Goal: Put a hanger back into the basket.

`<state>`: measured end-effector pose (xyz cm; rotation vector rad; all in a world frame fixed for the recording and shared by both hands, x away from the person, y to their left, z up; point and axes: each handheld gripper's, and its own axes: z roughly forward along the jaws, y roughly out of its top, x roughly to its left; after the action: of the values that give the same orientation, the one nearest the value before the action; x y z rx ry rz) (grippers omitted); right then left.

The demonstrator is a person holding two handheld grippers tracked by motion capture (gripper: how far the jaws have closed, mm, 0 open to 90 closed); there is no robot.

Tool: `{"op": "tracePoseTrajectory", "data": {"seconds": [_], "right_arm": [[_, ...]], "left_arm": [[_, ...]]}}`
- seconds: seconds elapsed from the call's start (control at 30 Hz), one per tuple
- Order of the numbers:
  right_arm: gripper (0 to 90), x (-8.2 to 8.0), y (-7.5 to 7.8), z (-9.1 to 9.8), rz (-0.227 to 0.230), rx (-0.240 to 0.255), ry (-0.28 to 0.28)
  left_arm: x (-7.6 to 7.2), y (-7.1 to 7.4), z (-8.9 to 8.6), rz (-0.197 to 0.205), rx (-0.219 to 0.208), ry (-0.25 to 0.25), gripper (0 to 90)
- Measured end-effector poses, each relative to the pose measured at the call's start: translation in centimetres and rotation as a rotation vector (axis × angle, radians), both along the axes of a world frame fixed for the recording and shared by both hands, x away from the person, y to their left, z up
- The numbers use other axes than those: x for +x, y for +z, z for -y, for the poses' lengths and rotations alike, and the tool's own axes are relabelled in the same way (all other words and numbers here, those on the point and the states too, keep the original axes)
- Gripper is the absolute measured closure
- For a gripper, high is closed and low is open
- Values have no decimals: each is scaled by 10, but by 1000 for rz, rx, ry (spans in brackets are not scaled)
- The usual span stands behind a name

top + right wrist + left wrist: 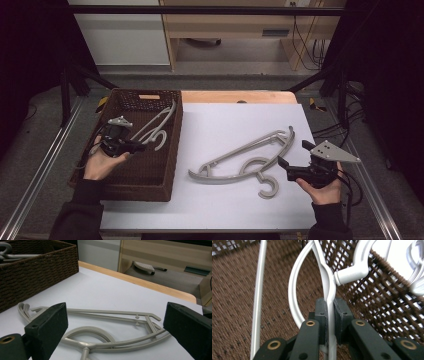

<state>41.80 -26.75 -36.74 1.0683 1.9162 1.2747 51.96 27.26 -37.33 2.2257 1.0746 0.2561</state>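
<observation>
A brown wicker basket [150, 187] stands at the table's left. Inside it, my left gripper [137, 147] is shut on the thin bar of a pale grey plastic hanger [159, 121]. In the left gripper view the pads of the gripper [330, 307] pinch that hanger [324, 272] just below its hook, above the basket floor [237, 302]. On the white tabletop lie two overlapping grey hangers [240, 155], hooks toward the front edge. My right gripper [284, 168] stands open just right of them. In the right gripper view, its jaws [115, 317] frame the hangers [100, 312] without touching.
The white table surface [220, 125] has free room behind and in front of the hangers. A wooden strip [235, 96] marks the far edge. Metal rails [40, 170] run along both sides. Wooden furniture [225, 30] and cables stand beyond the table.
</observation>
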Motion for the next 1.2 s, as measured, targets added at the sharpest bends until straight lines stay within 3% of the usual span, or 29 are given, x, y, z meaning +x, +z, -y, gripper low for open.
{"op": "tracePoseTrajectory", "data": {"seconds": [0.07,0.23,0.43,0.67,0.97,1.2], "right_arm": [[59,0,0,0,1,1,-2],[59,-1,1,1,2,3,-2],[59,-1,1,2,4,6,-2],[64,-2,2,2,10,11,-2],[71,-4,4,4,17,23,-5],[74,-6,4,5,22,36,-8]], "left_arm": [[2,-3,2,-5,28,10,814],[2,-3,5,-9,46,8,804],[-4,7,0,41,5,35,712],[-24,34,1,173,-29,34,583],[-53,57,26,352,-131,3,428],[-67,62,48,418,-181,-22,342]]}}
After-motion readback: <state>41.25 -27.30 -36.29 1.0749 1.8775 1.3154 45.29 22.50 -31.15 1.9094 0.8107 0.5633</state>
